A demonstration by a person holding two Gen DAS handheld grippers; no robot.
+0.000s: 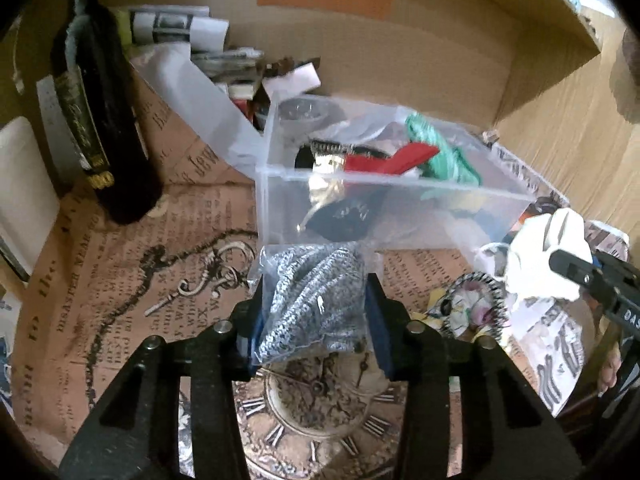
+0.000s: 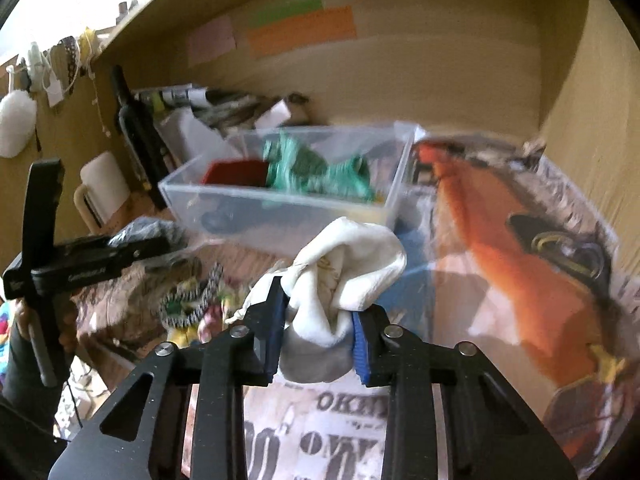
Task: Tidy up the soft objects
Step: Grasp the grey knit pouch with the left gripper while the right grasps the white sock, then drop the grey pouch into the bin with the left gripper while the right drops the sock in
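My left gripper (image 1: 316, 308) is shut on a grey-white knitted item in a clear bag (image 1: 312, 300), held just in front of a clear plastic box (image 1: 400, 208). The box holds a green knit piece (image 1: 440, 152), a red piece (image 1: 400, 160) and a dark pouch (image 1: 348, 212). My right gripper (image 2: 318, 320) is shut on a white cloth pouch (image 2: 348, 276), held above the desk in front of the box (image 2: 224, 216). The right gripper and its pouch (image 1: 544, 256) show at the right of the left wrist view. The left gripper (image 2: 120, 256) shows at the left of the right wrist view.
A dark bottle (image 1: 104, 128) stands at the back left beside papers and clutter (image 1: 224, 60). A small floral item with black-and-white trim (image 1: 472, 308) lies on the printed desk cover. An orange printed sheet (image 2: 500, 240) lies to the right. Wooden shelf walls enclose the back and right.
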